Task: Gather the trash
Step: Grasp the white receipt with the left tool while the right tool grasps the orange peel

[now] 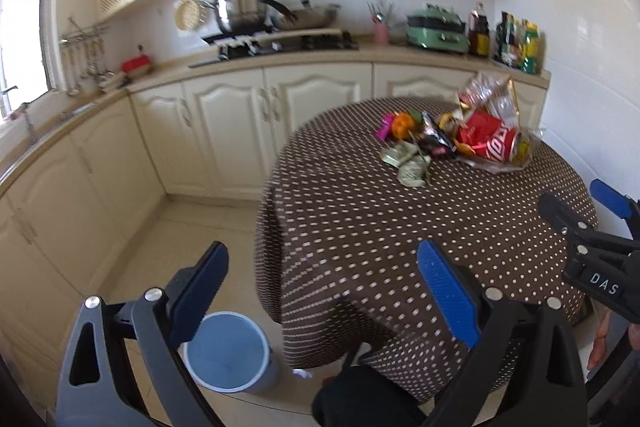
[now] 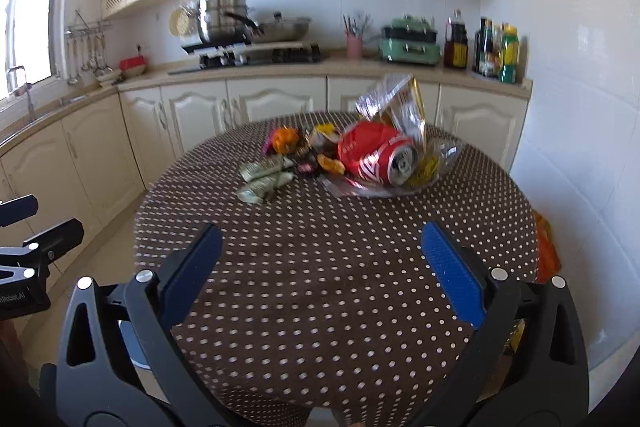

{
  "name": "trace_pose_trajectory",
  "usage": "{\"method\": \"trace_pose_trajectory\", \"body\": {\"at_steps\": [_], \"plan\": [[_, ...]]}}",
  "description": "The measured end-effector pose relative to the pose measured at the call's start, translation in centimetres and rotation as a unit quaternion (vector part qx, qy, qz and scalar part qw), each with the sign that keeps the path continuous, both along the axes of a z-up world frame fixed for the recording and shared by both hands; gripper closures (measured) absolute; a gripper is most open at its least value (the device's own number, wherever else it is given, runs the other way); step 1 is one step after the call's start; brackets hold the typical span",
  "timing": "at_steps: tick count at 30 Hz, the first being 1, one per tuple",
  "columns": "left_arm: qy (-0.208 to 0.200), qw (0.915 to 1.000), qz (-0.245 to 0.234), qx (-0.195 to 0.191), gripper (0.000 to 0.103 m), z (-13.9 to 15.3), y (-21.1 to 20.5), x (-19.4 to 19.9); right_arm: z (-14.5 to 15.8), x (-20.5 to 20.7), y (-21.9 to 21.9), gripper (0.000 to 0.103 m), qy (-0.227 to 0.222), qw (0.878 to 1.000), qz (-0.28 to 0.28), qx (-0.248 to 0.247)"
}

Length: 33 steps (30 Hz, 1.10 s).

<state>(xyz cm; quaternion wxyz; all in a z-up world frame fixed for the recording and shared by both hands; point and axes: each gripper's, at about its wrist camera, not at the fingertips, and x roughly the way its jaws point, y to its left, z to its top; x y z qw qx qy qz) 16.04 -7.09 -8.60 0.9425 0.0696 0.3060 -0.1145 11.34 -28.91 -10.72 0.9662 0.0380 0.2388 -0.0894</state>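
A pile of trash lies on the far side of a round table with a brown polka-dot cloth (image 1: 360, 227) (image 2: 320, 247): a crushed red cola can (image 1: 498, 143) (image 2: 378, 157), a clear and gold snack bag (image 1: 488, 93) (image 2: 396, 103), crumpled green wrappers (image 1: 408, 165) (image 2: 264, 177), a black wrapper (image 1: 436, 141) and an orange peel (image 1: 402, 125) (image 2: 286, 139). A blue-grey trash bin (image 1: 228, 355) stands on the floor left of the table. My left gripper (image 1: 320, 291) is open and empty over the table's near left edge. My right gripper (image 2: 320, 271) is open and empty above the near table; it also shows in the left wrist view (image 1: 580, 211).
Cream kitchen cabinets and a counter run along the back and left, with a stove (image 1: 280, 41), pots, a green appliance (image 1: 438, 31) and bottles (image 1: 516, 43). An orange bag (image 2: 546, 251) hangs at the table's right. A white tiled wall is close on the right.
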Motion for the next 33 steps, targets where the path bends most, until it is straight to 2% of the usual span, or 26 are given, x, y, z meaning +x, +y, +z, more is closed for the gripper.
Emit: {"method": "trace_pose_trajectory", "body": {"at_steps": [8,11,13,14,15,18,22,23,24,25,28,33], "plan": [[0.058,0.9952,-0.078,-0.009,0.01,-2.2,-6.5,9.0,-1.3,6.2,-3.9,0.005,0.068,0.997,-0.016,0.042],[0.085,0.9926,-0.085,-0.009,0.01,-3.5,-8.3,12.2,-1.6,7.9,-4.8,0.005,0.075,0.996,-0.013,0.053],[0.103,0.9907,-0.088,-0.01,0.021,-4.5,-9.3,14.1,-1.7,8.8,-5.4,0.005,0.075,0.996,-0.013,0.054],[0.116,0.989,-0.091,-0.011,0.032,-5.0,-9.7,14.9,-1.8,9.3,-5.6,0.005,0.078,0.995,-0.012,0.054],[0.134,0.9865,-0.094,-0.017,0.039,-5.6,-10.3,16.0,-2.0,9.8,-5.7,0.005,0.079,0.995,-0.01,0.054],[0.159,0.9819,-0.101,-0.023,0.047,-6.7,-10.9,17.6,-2.3,10.8,-6.1,0.005,0.085,0.995,-0.009,0.055],[0.16,0.9803,-0.114,-0.019,0.047,-6.9,-12.3,18.7,-2.8,11.7,-6.3,0.005,0.095,0.994,-0.008,0.056],[0.16,0.9801,-0.116,-0.013,0.052,-7.0,-12.6,18.9,-2.8,11.9,-6.4,0.005,0.098,0.994,-0.006,0.057],[0.156,0.9812,-0.114,-0.005,0.064,-7.1,-12.9,19.1,-2.9,12.1,-6.3,0.005,0.102,0.993,-0.003,0.058],[0.15,0.9827,-0.109,0.003,0.073,-7.0,-12.9,19.1,-2.9,12.3,-6.1,0.005,0.106,0.993,-0.002,0.057],[0.157,0.9802,-0.119,-0.022,0.076,-6.6,-11.9,19.0,-2.9,12.8,-5.4,0.005,0.112,0.993,0.004,0.048],[0.15,0.9797,-0.122,-0.053,0.076,-6.1,-7.8,16.7,-1.9,13.7,-3.1,0.005,0.11,0.993,0.027,0.037]]}}
